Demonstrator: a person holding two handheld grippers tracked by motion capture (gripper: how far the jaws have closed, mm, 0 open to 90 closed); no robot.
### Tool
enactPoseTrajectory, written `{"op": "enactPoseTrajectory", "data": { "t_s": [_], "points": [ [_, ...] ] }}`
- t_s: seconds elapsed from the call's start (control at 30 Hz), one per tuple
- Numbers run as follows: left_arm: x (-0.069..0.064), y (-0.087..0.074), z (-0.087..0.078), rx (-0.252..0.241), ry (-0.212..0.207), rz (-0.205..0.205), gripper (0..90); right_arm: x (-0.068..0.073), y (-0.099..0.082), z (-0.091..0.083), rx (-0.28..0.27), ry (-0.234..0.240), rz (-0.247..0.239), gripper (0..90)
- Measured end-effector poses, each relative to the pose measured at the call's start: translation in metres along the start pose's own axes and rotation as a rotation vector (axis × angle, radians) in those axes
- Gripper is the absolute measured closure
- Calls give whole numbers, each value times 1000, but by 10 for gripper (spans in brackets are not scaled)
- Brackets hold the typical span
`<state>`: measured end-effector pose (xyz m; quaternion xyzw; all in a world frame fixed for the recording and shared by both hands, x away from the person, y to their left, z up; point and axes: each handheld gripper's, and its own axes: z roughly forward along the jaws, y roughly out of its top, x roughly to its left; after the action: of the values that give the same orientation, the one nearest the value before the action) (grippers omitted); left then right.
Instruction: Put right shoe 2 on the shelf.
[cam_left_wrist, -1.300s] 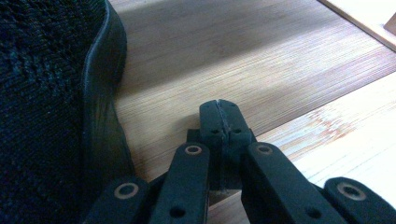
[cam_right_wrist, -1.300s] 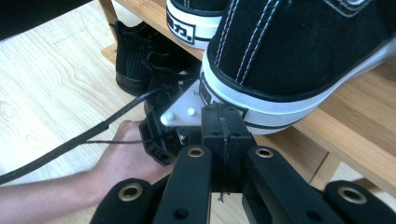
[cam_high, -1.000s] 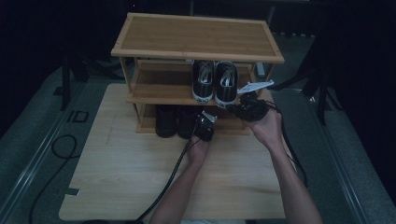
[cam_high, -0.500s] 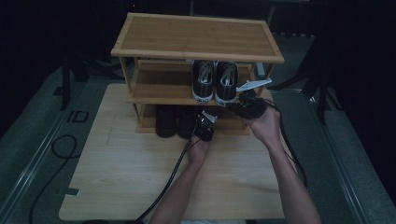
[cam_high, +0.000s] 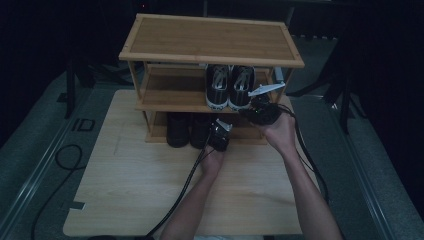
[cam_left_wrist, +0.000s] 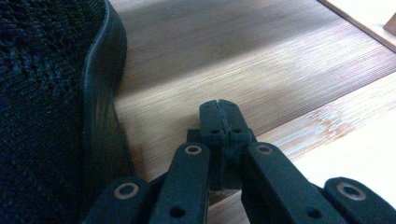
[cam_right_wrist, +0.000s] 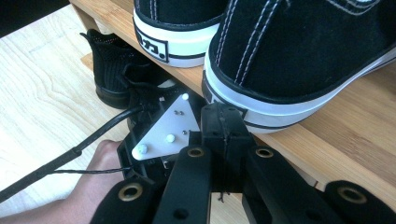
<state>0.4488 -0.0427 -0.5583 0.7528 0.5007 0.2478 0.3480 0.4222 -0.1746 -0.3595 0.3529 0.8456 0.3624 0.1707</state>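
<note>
On the middle shelf, black sneakers, heel label unreadable, left tongs and right tongs closed, empty.

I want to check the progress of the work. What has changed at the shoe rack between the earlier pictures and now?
Almost nothing. The right gripper shifted only slightly in front of the black-and-white sneakers on the middle shelf; its jaws stay shut, holding nothing. The left gripper remains shut at the bottom shelf beside the black shoes. All shoes and the rack kept their places.
</note>
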Motion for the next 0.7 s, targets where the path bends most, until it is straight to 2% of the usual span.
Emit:
{"op": "enactPoseTrajectory", "data": {
  "t_s": [0.2, 0.3, 0.53, 0.7],
  "points": [
    [0, 0, 0, 0, 1, 1, 900, -1, 1, 1, 3, 11, 3, 900],
    [0, 0, 0, 1, 1, 1, 900, -2, 1, 4, 9, -5, -1, 900],
    [0, 0, 0, 1, 0, 0, 900, -2, 0, 4, 4, 2, 1, 900],
    [0, 0, 0, 0, 0, -1, 900, -1, -1, -1, -5, 15, -8, 900]
  ]
}}
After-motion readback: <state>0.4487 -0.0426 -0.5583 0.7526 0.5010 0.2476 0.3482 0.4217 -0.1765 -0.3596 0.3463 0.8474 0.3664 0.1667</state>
